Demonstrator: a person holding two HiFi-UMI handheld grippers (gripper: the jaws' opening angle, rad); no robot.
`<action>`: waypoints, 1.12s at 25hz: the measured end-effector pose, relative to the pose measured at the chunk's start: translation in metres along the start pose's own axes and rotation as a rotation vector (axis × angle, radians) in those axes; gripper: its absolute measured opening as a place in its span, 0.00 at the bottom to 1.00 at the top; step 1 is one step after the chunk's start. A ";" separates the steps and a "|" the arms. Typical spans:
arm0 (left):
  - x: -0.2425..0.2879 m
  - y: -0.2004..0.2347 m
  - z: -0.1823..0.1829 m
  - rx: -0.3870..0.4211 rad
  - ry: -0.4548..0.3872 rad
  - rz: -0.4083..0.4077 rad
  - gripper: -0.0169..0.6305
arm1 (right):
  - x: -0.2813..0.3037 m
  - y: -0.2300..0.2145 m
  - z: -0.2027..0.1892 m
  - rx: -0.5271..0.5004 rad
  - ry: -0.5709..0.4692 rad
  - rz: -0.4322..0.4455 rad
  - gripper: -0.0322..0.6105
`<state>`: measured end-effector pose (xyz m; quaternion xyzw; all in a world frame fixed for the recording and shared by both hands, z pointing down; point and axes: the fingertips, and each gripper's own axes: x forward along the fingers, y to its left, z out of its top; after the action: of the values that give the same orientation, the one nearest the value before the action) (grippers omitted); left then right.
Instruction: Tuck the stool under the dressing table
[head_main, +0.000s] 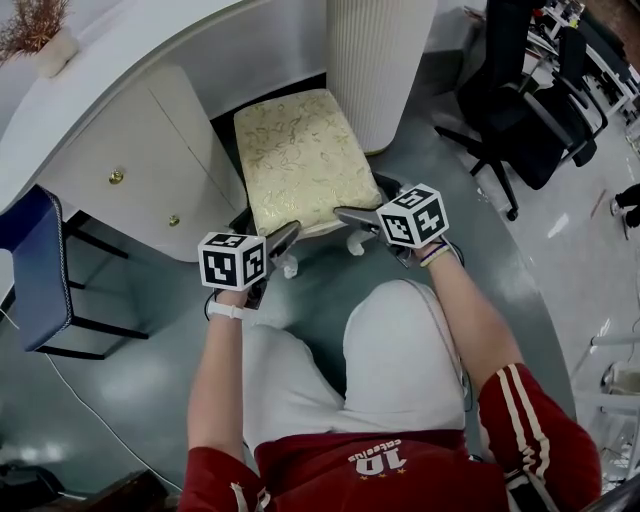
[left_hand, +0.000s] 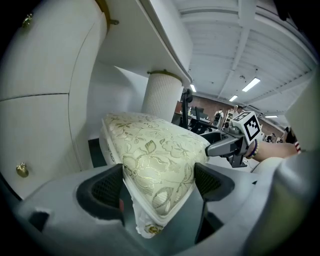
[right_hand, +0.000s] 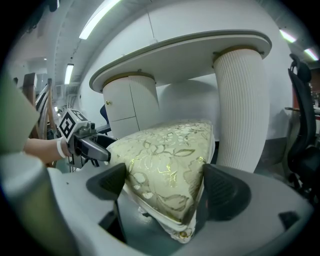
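Two near corners of the stool (head_main: 300, 160) offer the sound holds. The padded floral seat is soft and yielding on top with a rigid frame beneath. It is judged moderately heavy and likelier to slide than lift. It stands on the floor (head_main: 140, 380), far half already under the dressing table (head_main: 110, 70), near edge protruding toward the person. Left hand-held gripper (left_hand: 157, 184) pinches the near-left corner, pads pressed into the cushion. Right hand-held gripper (right_hand: 164, 187) is spread about the near-right corner, pads just beside it, no firm pinch evident.
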<state>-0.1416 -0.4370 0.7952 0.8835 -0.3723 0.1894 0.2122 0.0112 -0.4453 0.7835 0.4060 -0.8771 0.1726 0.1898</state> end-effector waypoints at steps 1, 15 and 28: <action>0.001 0.000 0.000 0.003 0.002 0.000 0.72 | 0.000 -0.001 0.000 -0.001 -0.001 -0.002 0.81; 0.015 0.012 0.001 0.007 -0.019 0.127 0.64 | 0.020 -0.021 -0.001 0.007 0.002 -0.067 0.77; 0.053 0.062 0.049 -0.062 -0.052 0.202 0.61 | 0.070 -0.067 0.047 0.035 -0.022 -0.130 0.74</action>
<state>-0.1440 -0.5319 0.7947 0.8391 -0.4704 0.1753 0.2094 0.0121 -0.5529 0.7857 0.4671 -0.8478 0.1709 0.1839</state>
